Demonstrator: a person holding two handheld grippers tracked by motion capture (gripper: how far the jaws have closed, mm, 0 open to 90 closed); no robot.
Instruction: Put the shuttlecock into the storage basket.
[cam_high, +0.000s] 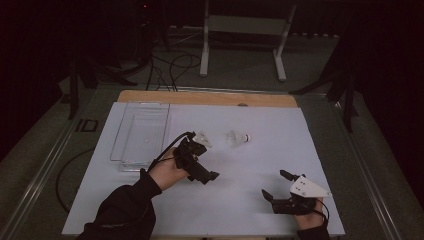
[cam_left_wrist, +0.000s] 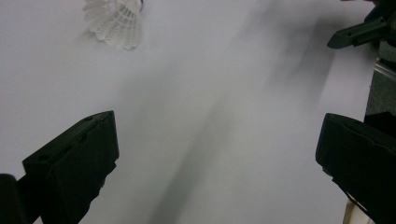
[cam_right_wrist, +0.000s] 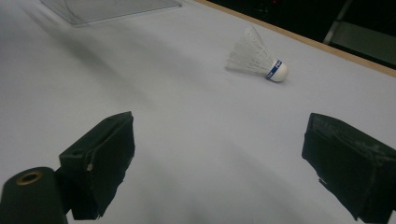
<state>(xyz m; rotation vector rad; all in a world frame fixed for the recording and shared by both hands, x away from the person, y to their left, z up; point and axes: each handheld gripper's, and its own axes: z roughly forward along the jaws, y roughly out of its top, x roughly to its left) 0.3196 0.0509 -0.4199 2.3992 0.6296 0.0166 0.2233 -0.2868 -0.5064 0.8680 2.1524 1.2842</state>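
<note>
One shuttlecock (cam_high: 238, 138) lies on its side on the white table (cam_high: 240, 210), near the middle, just right of the left gripper (cam_high: 199, 159) and well apart from the right gripper (cam_high: 281, 187).

Left gripper: jaws spread wide, empty, held above the sheet between tray and shuttlecock.

Right gripper: jaws spread wide, empty, low near the front edge, facing the shuttlecock (cam_right_wrist: 258, 60).

One clear plastic tray (cam_high: 141, 132) stands at the left of the table; it looks to hold nothing, though a faint speck on its floor is too small to tell.

Step, by judgement: approach, nothing gripped yet. Next move calls for lining open jaws over the shuttlecock and closing gently on the feathers or cork, probably for the tray.
</note>
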